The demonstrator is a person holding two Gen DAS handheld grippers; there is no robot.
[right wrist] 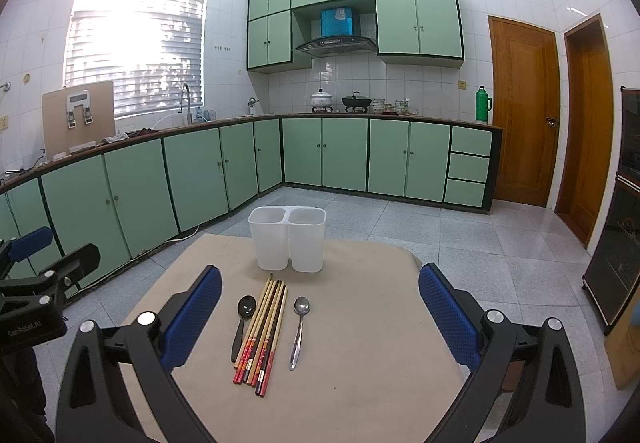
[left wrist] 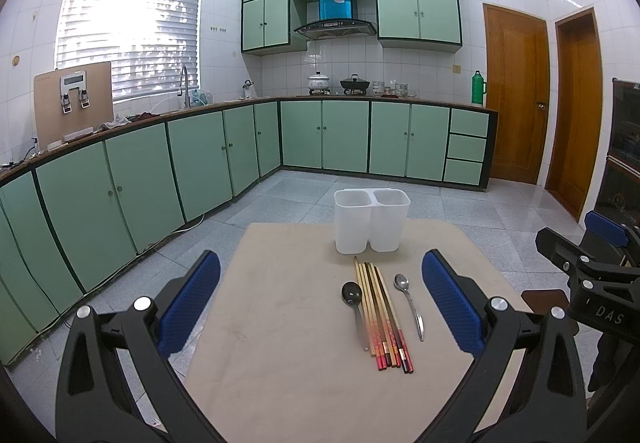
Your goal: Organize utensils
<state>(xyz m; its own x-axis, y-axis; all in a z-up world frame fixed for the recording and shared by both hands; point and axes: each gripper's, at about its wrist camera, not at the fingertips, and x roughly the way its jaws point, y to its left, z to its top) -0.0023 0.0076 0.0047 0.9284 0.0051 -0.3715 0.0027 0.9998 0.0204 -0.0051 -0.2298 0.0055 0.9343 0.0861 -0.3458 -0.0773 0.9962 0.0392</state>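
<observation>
A white two-compartment utensil holder [left wrist: 371,220] [right wrist: 287,239] stands upright at the far side of a beige table [left wrist: 280,323] [right wrist: 360,343]. In front of it lie a bundle of several chopsticks [left wrist: 382,313] [right wrist: 262,331], a black spoon [left wrist: 354,305] [right wrist: 243,319] to their left and a silver spoon [left wrist: 409,303] [right wrist: 299,329] to their right. My left gripper [left wrist: 320,307] is open and empty, above the table's near side. My right gripper [right wrist: 320,315] is open and empty, also short of the utensils. Each gripper shows at the edge of the other's view.
Green kitchen cabinets [left wrist: 200,155] run along the left and back walls beyond a tiled floor [left wrist: 460,203]. Two wooden doors [left wrist: 516,95] stand at the right. A dark cabinet [right wrist: 618,243] stands at the far right.
</observation>
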